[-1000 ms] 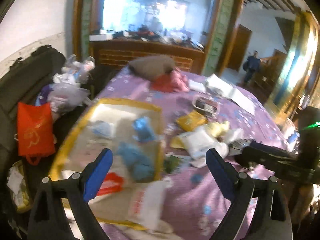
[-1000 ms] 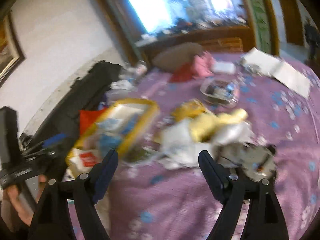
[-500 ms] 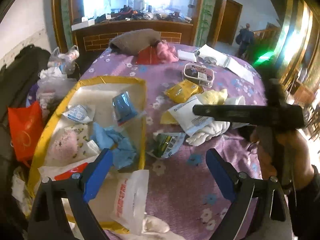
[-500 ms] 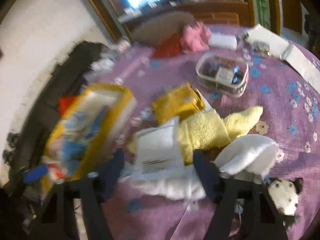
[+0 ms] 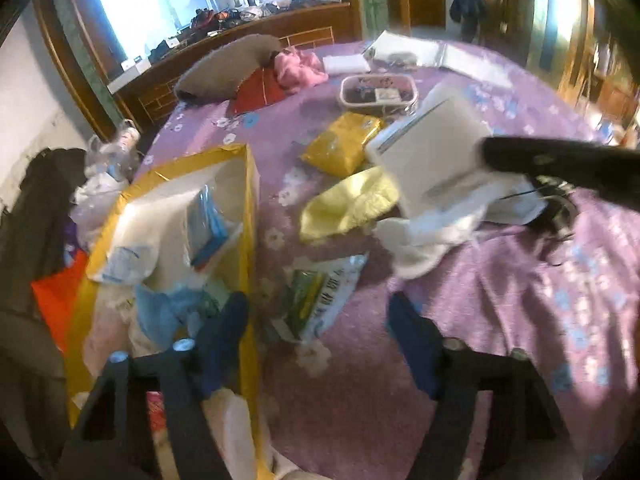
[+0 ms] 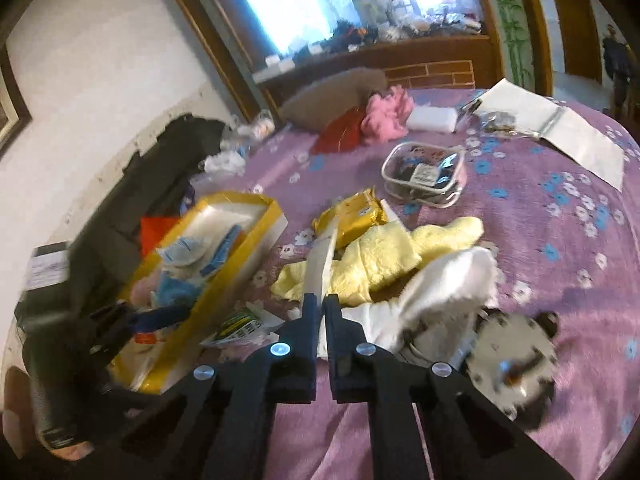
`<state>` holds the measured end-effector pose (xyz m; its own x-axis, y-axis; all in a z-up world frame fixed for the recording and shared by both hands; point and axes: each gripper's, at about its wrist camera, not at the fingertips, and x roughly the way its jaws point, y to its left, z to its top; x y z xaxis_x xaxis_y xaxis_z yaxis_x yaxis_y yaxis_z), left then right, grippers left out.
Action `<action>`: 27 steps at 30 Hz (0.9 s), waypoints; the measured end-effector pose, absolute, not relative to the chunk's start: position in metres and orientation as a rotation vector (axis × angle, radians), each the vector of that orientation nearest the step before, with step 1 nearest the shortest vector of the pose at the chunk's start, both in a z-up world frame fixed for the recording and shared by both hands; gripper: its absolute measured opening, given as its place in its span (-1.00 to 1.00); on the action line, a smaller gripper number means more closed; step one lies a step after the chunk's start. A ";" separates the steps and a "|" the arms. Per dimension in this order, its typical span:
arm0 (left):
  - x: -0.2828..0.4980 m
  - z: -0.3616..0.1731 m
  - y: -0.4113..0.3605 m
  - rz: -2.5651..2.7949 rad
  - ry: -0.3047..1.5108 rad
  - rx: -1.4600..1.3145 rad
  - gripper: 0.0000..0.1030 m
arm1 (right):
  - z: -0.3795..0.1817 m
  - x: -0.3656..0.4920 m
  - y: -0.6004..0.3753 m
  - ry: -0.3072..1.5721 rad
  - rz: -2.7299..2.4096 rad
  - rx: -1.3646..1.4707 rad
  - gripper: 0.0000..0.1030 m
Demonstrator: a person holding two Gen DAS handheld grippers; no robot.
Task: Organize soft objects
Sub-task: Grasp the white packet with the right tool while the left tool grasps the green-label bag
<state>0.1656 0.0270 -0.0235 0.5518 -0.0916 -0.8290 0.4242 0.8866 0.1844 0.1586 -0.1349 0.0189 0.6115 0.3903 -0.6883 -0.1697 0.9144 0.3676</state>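
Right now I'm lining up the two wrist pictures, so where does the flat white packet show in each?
Left wrist: white packet upper right of centre, lifted above the yellow towel, held by the right gripper.
Right wrist: white packet seen edge-on at centre, pinched in the right gripper.
Shared landmark: clear pouch on the purple cloth.

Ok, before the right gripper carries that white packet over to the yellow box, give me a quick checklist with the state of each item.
1. Right gripper shut on the white packet: ok.
2. Packet lifted off the yellow towel: ok, it tilts above the pile in the left wrist view.
3. Grip depth: cannot tell; only the packet's lower edge sits between the fingers.
4. Left gripper open and empty: ok.
5. Room in the yellow box: ok, white floor shows at its far end.
6. Path to the box: not ok, the left gripper hovers beside the box.
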 end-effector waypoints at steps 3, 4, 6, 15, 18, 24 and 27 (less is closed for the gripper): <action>0.173 -0.027 0.019 -0.288 0.941 0.445 0.26 | 0.024 0.145 -0.140 0.811 0.366 0.316 -0.91; 0.173 -0.027 0.016 -0.288 0.945 0.467 0.26 | 0.025 0.142 -0.141 0.800 0.372 0.332 -0.91; 0.171 -0.029 0.006 -0.340 0.964 0.505 0.25 | 0.027 0.139 -0.145 0.768 0.405 0.375 -0.90; 0.190 -0.057 0.006 -0.319 1.053 0.550 -0.37 | 0.038 0.130 -0.165 0.703 0.353 0.412 -0.91; 0.193 -0.050 0.017 -0.335 1.070 0.456 -0.40 | 0.044 0.124 -0.169 0.679 0.366 0.426 -0.92; 0.171 -0.025 0.032 -0.418 1.048 0.248 -0.41 | 0.038 0.128 -0.167 0.693 0.370 0.385 -0.91; 0.158 -0.010 0.046 -0.443 1.014 0.126 -0.41 | 0.030 0.129 -0.156 0.721 0.331 0.310 -0.23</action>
<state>0.1579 0.0463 -0.0100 0.4480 -0.2995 -0.8424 0.4149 0.9043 -0.1008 0.1292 -0.1562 0.0300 0.7041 0.3977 -0.5884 -0.1876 0.9032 0.3860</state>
